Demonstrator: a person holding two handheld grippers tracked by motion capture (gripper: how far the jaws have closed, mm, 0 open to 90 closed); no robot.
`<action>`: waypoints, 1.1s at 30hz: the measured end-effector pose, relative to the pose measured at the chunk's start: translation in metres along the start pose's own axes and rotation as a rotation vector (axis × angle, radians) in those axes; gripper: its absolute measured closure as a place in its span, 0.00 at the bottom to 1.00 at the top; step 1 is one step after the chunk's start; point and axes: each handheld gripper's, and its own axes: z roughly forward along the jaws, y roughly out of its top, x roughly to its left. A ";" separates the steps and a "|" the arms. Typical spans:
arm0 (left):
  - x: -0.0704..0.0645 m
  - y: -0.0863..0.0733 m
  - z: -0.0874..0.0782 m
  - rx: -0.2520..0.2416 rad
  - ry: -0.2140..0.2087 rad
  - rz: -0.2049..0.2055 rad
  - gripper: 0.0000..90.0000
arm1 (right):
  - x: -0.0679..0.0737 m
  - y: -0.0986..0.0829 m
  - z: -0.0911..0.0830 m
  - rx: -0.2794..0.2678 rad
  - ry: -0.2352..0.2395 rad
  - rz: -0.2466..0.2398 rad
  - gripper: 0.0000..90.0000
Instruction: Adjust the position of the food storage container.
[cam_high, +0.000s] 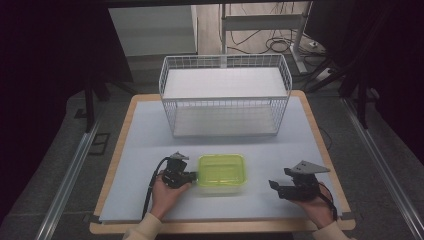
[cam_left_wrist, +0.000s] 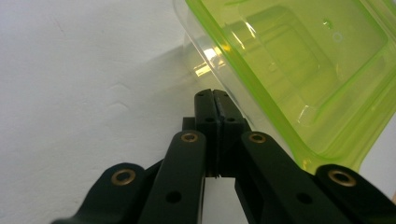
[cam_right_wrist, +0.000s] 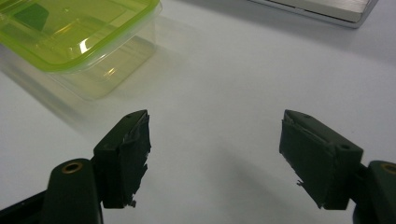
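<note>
Left gripper (cam_high: 192, 176) closed, right gripper (cam_high: 274, 187) agape.

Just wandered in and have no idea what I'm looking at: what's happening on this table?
A person sits at a table holding a two-jaw tool in each hand. The left tool has its jaws pressed together right at the edge of a clear plastic container with a green lid; whether it pinches the lid's rim is hard to tell. The right tool is wide open over bare tabletop, apart from the container. Behind them stands an empty white wire basket.
</note>
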 end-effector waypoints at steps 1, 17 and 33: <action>0.000 0.000 0.000 -0.001 0.001 -0.002 1.00 | 0.000 0.000 0.000 0.000 0.000 0.000 0.28; 0.014 -0.006 -0.024 -0.072 -0.015 -0.024 1.00 | 0.003 0.002 -0.002 -0.036 0.018 -0.014 0.26; 0.010 -0.027 -0.069 -0.219 -0.081 -0.021 0.63 | 0.006 0.006 -0.002 -0.089 0.120 -0.001 0.20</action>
